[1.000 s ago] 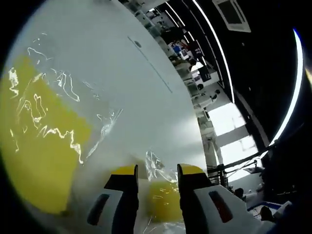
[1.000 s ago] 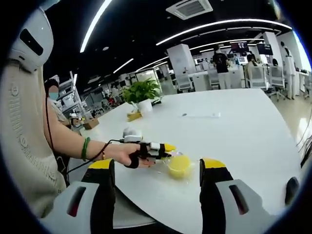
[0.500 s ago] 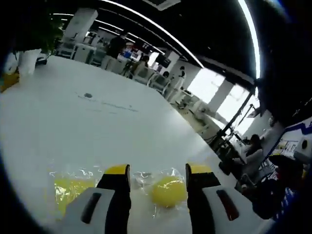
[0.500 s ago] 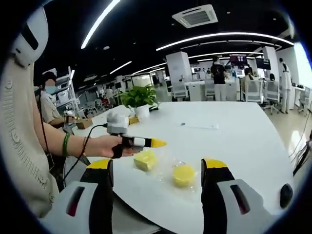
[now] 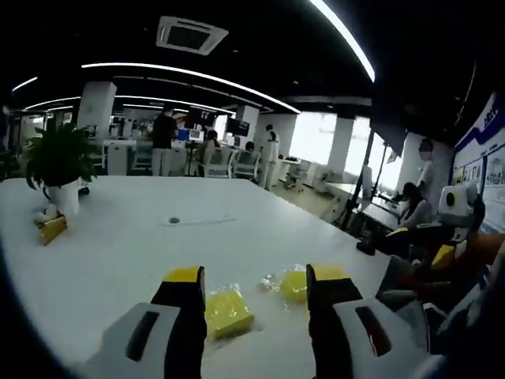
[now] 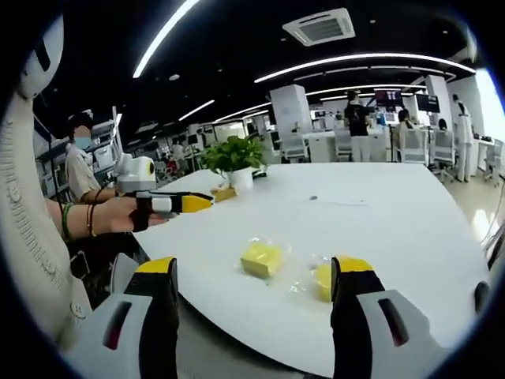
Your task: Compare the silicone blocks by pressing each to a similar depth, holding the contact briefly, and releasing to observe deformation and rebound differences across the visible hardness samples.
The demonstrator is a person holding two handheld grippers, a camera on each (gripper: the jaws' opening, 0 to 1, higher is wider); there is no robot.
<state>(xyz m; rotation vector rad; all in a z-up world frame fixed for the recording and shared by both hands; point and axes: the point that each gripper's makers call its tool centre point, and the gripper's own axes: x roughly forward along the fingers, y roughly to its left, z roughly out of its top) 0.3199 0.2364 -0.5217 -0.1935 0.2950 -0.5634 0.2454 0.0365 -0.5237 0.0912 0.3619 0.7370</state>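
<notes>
Lifted off the blocks (image 6: 262, 258), left tongs (image 6: 193, 203) hover over table (image 6: 394, 229).

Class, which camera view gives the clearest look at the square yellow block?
The right gripper view: the square yellow block lies unobstructed on the white table. In the left gripper view, the left claw partly hides it.

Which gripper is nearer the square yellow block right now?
Left, probably. The left gripper hangs raised beside the square yellow block; the right gripper sits back near the table edge.
</notes>
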